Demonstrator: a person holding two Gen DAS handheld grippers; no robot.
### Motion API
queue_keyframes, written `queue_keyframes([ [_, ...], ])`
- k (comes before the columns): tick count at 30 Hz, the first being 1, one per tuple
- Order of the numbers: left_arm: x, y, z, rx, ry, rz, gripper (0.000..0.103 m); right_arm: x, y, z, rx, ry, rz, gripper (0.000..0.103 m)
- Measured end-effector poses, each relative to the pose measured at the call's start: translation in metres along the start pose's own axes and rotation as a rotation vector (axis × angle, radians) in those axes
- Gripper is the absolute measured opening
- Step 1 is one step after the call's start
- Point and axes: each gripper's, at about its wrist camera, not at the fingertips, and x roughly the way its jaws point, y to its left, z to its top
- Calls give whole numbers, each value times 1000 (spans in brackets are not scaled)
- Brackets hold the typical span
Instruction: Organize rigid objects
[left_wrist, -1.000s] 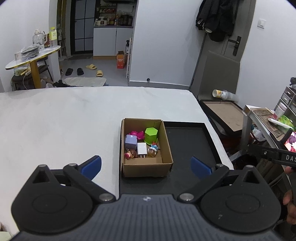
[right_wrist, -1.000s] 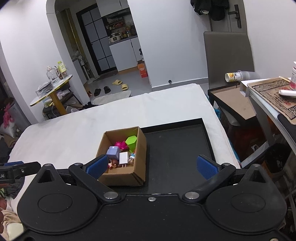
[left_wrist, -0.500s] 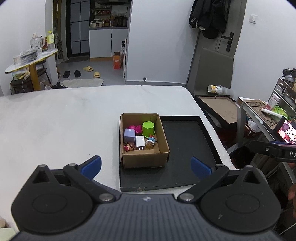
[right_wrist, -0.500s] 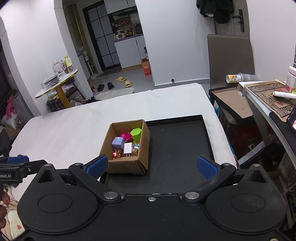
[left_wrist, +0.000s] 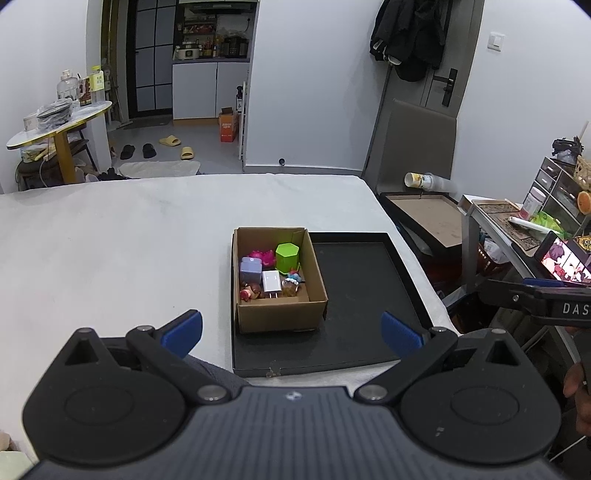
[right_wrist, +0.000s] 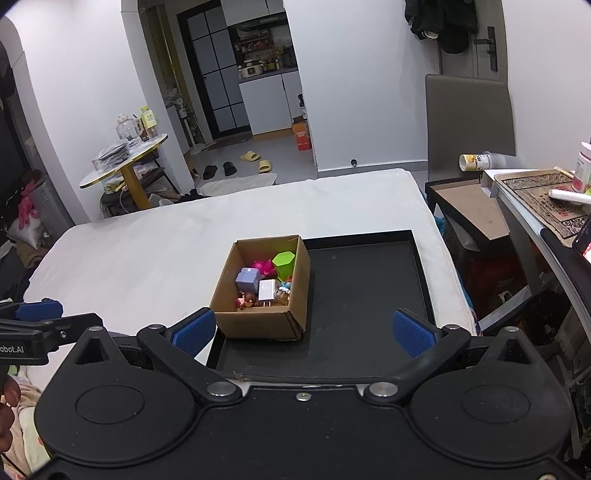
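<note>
On a white-sheeted bed (left_wrist: 110, 240), both grippers, jaws wide and empty, have drawn back from the cardboard box (left_wrist: 277, 321) of toys on the black tray (left_wrist: 362, 295).

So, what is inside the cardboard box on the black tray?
Inside the cardboard box: a green hexagonal block, a lilac cube, a white charger, a pink toy and small figures. Anything beneath them is hidden.

A cardboard box (right_wrist: 264, 295) of small toys sits in the left part of a black tray (right_wrist: 364, 299) on a white bed (right_wrist: 147, 254); the right hand-held gripper (right_wrist: 301, 330) hangs spread wide before it.
</note>
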Motion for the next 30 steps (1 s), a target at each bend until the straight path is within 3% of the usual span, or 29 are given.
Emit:
queue_keyframes([
  [30,2,5,3,-19,-1,4,102,-1,0,1,2,-12,-18,103],
])
